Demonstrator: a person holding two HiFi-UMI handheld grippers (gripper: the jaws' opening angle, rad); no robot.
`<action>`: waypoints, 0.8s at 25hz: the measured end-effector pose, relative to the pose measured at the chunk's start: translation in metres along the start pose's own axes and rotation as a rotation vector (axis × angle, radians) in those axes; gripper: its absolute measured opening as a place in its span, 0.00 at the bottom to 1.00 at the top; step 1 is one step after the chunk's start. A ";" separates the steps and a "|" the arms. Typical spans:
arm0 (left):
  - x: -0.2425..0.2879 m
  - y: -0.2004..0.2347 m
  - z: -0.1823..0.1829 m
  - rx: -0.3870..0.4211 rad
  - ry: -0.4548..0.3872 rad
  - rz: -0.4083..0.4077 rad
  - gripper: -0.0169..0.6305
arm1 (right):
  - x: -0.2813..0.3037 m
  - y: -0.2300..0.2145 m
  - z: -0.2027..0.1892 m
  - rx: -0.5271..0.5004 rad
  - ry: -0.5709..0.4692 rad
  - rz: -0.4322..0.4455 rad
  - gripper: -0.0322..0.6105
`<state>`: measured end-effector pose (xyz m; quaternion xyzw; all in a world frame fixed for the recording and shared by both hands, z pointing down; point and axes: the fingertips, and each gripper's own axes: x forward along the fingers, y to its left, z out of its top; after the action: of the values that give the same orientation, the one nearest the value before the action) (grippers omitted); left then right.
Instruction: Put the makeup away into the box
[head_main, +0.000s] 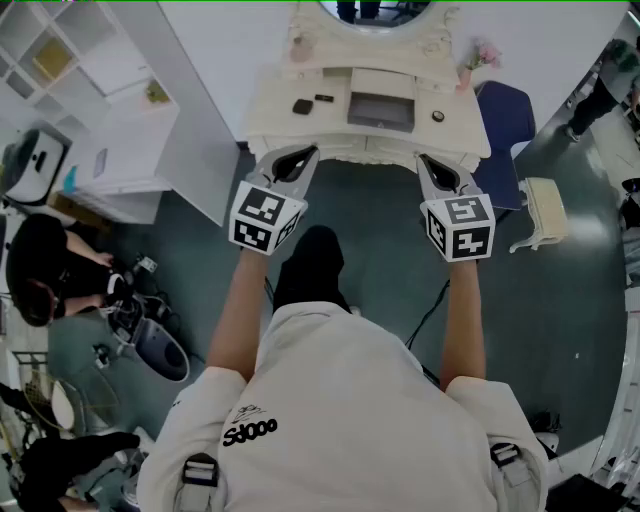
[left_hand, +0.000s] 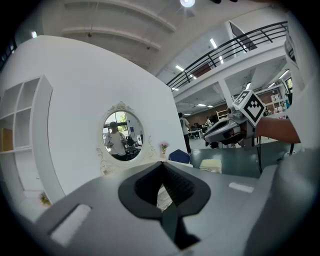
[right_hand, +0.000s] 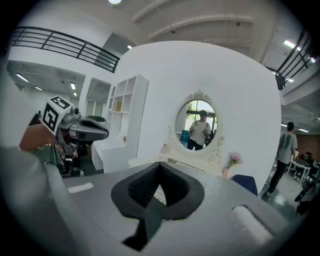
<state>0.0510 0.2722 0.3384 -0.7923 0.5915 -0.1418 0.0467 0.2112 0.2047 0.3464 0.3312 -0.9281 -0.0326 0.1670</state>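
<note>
2 closed tongs (head_main: 303, 156) (head_main: 432, 163); maybe 3 makeup pcs (head_main: 302, 106).

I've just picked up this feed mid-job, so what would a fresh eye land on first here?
The ornate white dressing table with its oval mirror fills the top centre of the head view, with a few small dark items on its left side. Nearer the person, the left claw and right claw are both shut and empty, side by side and pointing at the table.
</note>
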 end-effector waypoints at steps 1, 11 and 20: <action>0.003 0.002 0.001 -0.001 -0.001 0.001 0.05 | 0.003 -0.003 0.001 -0.001 -0.002 0.000 0.05; 0.046 0.033 -0.013 -0.029 0.015 -0.007 0.05 | 0.045 -0.028 0.006 0.006 -0.015 -0.016 0.05; 0.116 0.112 -0.039 -0.055 0.003 0.009 0.06 | 0.141 -0.049 0.024 0.007 -0.037 0.008 0.05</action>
<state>-0.0335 0.1325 0.3679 -0.7905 0.5988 -0.1262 0.0246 0.1301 0.0769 0.3558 0.3272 -0.9325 -0.0350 0.1488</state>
